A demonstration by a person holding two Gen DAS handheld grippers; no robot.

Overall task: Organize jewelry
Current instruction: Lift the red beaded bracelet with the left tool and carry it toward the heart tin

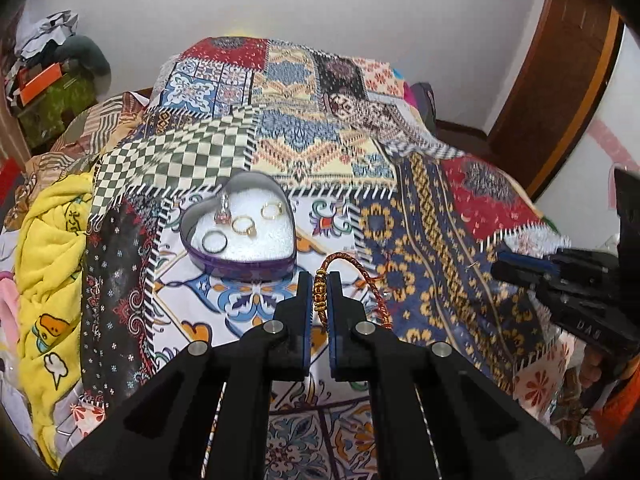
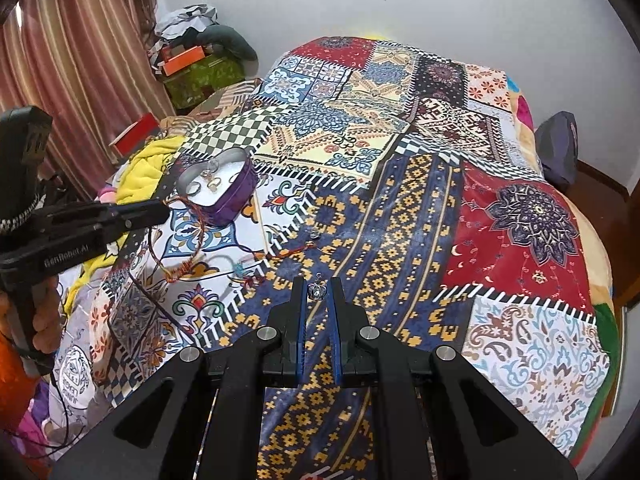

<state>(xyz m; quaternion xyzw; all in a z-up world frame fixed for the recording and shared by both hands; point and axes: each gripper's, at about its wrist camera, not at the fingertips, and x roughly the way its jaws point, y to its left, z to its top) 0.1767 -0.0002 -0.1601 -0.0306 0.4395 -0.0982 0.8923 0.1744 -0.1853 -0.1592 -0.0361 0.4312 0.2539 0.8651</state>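
The left gripper [image 1: 319, 288] was clamped on a braided red-and-gold thread bracelet [image 1: 320, 294], its gold beads pinched between the two blue-lined fingers [image 1: 306, 308]; the rest of the cord looped out to the right and trailed down onto the patchwork bedspread [image 1: 420, 240]; just beyond the fingertips sat a heart-shaped purple tin [image 1: 240, 264] with a white lining, holding several rings: a dark plain band [image 1: 214, 241] at the near left, a gold ring [image 1: 244, 225] in the middle, another gold ring [image 1: 272, 210] toward the far right, and a pink-stoned piece [image 1: 222, 216] standing near the far left; a yellow printed blanket [image 1: 48, 280] lay bunched at the bed's left edge. In the right wrist view the right gripper [image 2: 318, 290] was closed on a small silver ring with a clear stone [image 2: 317, 291], held at the very tips above the blue-and-gold patch of the bedspread [image 2: 400, 240]; the tin [image 2: 224, 204] stood well to the left, with the left gripper [image 2: 160, 210] beside it and the bracelet [image 2: 192, 240] dangling from it down to the cloth; a hand [image 2: 44, 312] gripped that tool's handle at the left edge.
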